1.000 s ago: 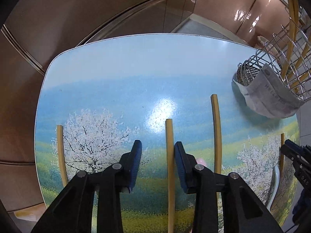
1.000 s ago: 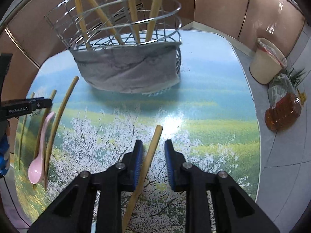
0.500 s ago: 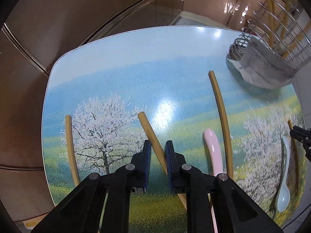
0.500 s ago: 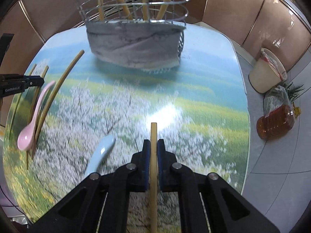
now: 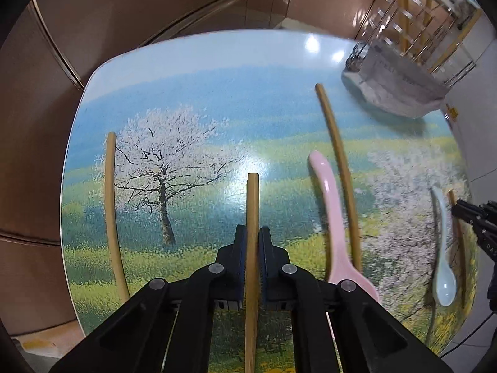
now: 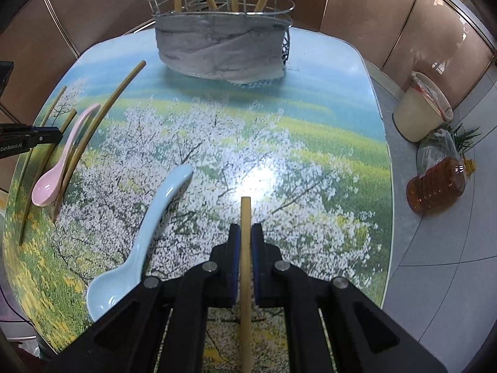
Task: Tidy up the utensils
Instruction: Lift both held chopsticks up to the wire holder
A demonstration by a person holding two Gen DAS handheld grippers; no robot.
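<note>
My left gripper [image 5: 252, 233] is shut on a bamboo chopstick [image 5: 252, 205] that runs straight up between its pads. My right gripper [image 6: 245, 231] is likewise shut on another bamboo chopstick [image 6: 245, 217]. A wire utensil basket [image 6: 223, 9] wrapped in grey cloth stands at the far side of the table and holds several chopsticks; in the left wrist view the basket [image 5: 400, 87] is at the upper right. On the table lie a pink spoon [image 5: 334, 214], a light blue spoon [image 6: 146, 236] and loose chopsticks [image 5: 338, 161] [image 5: 111, 217].
The table top [image 6: 279, 130] bears a printed landscape with blossoming trees. On the floor to the right stand a cream bin [image 6: 419, 108] and an oil bottle [image 6: 438, 186] beside a plastic bag. Brown panelled walls surround the table.
Both grippers closed onto a chopstick each. The left one moved across the table and the basket shifted up and right in its view; the right one drew closer to the basket.
</note>
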